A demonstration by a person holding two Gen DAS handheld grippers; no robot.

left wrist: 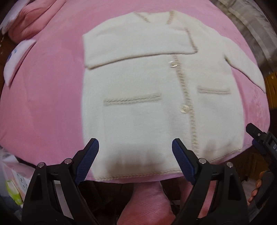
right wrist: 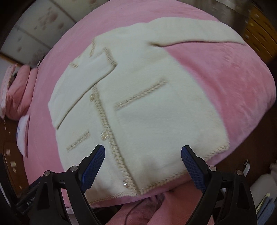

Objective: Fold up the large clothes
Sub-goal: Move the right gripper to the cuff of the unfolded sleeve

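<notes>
Left wrist view: both grippers, left (left wrist: 135, 154) and right (right wrist: 143, 160), gape empty over the cardigan (left wrist: 147, 103); fold its spread sleeve (right wrist: 199, 34) across next.

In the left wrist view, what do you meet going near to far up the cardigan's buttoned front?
Bottom hem → lower button → upper button → folded-over sleeve → V neckline, all on the cream cardigan lying on the pink bedspread.
</notes>
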